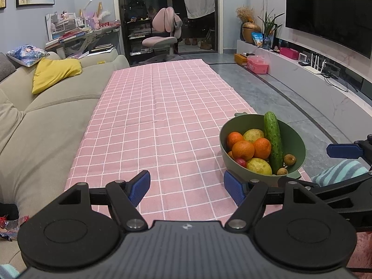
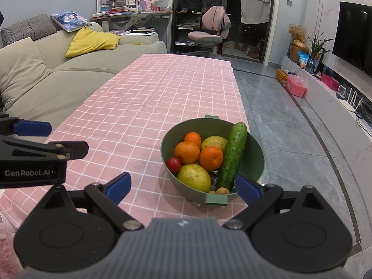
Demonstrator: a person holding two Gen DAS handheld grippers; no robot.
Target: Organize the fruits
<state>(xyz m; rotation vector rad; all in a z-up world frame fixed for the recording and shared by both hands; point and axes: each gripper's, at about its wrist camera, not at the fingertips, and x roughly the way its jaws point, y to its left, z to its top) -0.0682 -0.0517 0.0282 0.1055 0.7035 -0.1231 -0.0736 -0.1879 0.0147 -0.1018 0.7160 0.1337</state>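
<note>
Pink checked cloth covers the long bench, bare but for a green bowl near its right-hand edge, close to both cameras. All the fruit in view sits in that bowl: a cucumber, two yellow-green fruits, three oranges, a small red fruit and a couple of little brown ones.

The cucumber leans against the bowl's right wall, its long axis running from the near bottom up and away, tip poking over the far rim.

The left gripper hovers over bare cloth just left of the bowl, fingers spread and holding nothing. The right gripper hangs before the bowl's near handle, likewise released and empty.

With everything gathered in the bowl and both grippers free, this could be fruit collected at the end of sorting, or a full bowl waiting to be sorted out onto the cloth; the pictures do not settle which, so no move can be named.
</note>
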